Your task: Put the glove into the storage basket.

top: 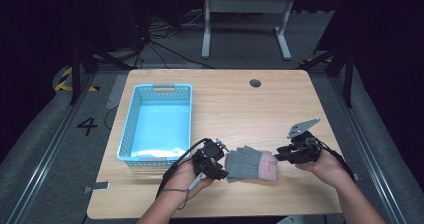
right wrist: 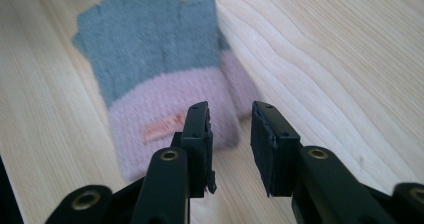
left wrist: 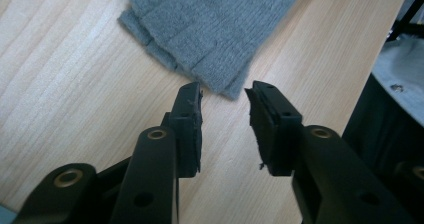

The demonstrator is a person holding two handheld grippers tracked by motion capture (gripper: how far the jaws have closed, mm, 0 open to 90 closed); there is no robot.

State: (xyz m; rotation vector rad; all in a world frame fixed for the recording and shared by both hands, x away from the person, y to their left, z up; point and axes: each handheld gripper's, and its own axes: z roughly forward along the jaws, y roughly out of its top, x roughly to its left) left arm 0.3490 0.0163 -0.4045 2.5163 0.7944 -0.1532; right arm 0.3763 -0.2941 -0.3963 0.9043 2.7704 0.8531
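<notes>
I am looking down on a pale wooden table (top: 240,104) with rounded corners and long straight grain, sitting on a dark floor that is showing a painted "4" (top: 87,126) off its left edge. On the left half a light-blue plastic basket (top: 131,119) is standing, rectangular, its walls pierced with small holes.

At the near edge, between my two tools, a knitted fingerless glove (top: 250,165) is lying flat on the wood. Its body is grey ribbed wool with short stubby finger ends pointing left; its cuff is soft pink (right wrist: 170,114) and is pointing right. A small orange-pink tag (right wrist: 162,128) is sewn on the cuff, but its writing is too blurred for me to read.

I am holding the left gripper (top: 212,160) just beside the glove's grey finger end. In the left gripper view its jaws are standing partly apart, with bare wood in the gap and the glove's corner (left wrist: 220,39) just beyond the tips; the pads are pressing on nothing.

I am holding the right gripper (top: 284,154) just beside the pink cuff. In the right gripper view its jaws are also standing partly apart, the left pad (right wrist: 199,134) showing in front of the cuff's edge, the gap falling over wood. Nothing is gripped.

Both pads are black, squared and slightly chipped at the edges.
</notes>
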